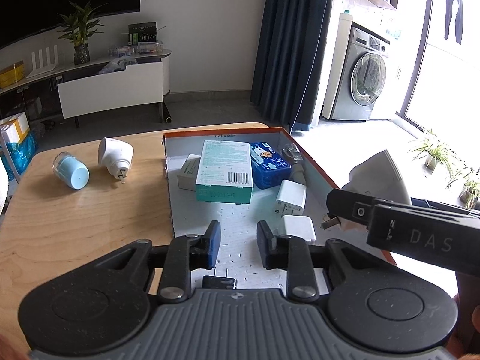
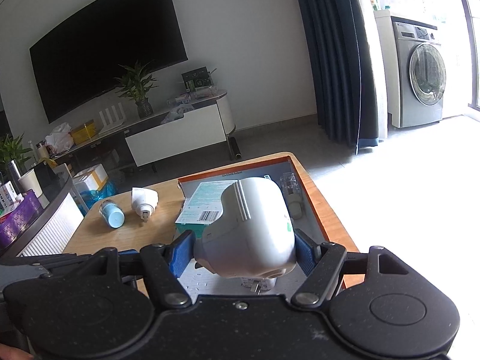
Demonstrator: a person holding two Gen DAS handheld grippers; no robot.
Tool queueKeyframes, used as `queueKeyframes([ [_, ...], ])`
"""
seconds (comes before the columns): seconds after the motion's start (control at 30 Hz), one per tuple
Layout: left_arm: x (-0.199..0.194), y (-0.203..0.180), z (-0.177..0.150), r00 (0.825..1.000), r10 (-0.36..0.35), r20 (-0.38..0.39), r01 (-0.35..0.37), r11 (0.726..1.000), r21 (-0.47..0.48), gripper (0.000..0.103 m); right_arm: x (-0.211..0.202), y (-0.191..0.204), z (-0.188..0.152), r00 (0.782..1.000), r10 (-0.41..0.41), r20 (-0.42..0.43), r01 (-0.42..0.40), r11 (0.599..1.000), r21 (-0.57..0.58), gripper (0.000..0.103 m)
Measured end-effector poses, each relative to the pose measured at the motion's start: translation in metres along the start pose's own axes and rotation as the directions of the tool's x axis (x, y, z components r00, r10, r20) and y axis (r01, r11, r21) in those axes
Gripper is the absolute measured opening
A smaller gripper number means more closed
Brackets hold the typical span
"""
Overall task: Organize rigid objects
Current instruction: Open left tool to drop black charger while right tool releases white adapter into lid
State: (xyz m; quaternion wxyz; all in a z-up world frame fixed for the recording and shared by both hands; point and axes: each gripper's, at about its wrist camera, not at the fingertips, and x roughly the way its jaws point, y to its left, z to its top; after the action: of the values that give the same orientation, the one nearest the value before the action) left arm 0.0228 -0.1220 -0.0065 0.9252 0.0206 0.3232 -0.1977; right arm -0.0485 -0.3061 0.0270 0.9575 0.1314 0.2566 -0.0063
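Note:
My right gripper (image 2: 243, 249) is shut on a white plug-in device (image 2: 255, 225) and holds it above the right side of the orange-rimmed box (image 1: 312, 162); the held device also shows in the left wrist view (image 1: 378, 177). My left gripper (image 1: 238, 240) is open and empty, low over the box's near end. The box holds a teal carton (image 1: 225, 174), a blue tissue pack (image 1: 270, 165), two white chargers (image 1: 291, 198) and a clear plug (image 1: 291, 151). On the wooden table (image 1: 75, 225) lie a second white plug-in device (image 1: 115, 154) and a light-blue bottle (image 1: 72, 171).
The table's left and far edges drop off to the floor. Beyond stand a TV cabinet (image 1: 111, 90), a dark curtain (image 1: 294, 45) and a washing machine (image 1: 360, 81). A counter with cups and boxes (image 2: 27, 204) stands left of the table.

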Motion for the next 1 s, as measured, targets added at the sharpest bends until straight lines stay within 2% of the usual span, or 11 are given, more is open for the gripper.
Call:
queueKeyframes([
  [0.63,0.01,0.025,-0.002,0.998,0.028,-0.049,-0.031,0.998,-0.056,0.028,0.028,-0.004,-0.007,0.997,-0.011,-0.083,0.01,1.0,-0.008,0.085],
  [0.87,0.008,0.031,-0.002,0.998,0.033,-0.052,-0.036,0.997,-0.067,0.028,0.029,0.003,-0.006,0.997,-0.008,-0.071,0.006,1.0,-0.027,0.086],
  [0.93,0.007,0.032,-0.001,0.998,0.038,-0.05,-0.041,0.997,-0.07,0.03,0.029,0.004,-0.005,0.998,-0.005,-0.067,0.004,1.0,-0.024,0.087],
  [1.0,0.007,0.034,0.0,0.997,0.05,-0.051,-0.054,0.996,-0.071,0.038,0.029,0.006,-0.004,0.998,-0.004,-0.062,0.003,1.0,-0.025,0.088],
])
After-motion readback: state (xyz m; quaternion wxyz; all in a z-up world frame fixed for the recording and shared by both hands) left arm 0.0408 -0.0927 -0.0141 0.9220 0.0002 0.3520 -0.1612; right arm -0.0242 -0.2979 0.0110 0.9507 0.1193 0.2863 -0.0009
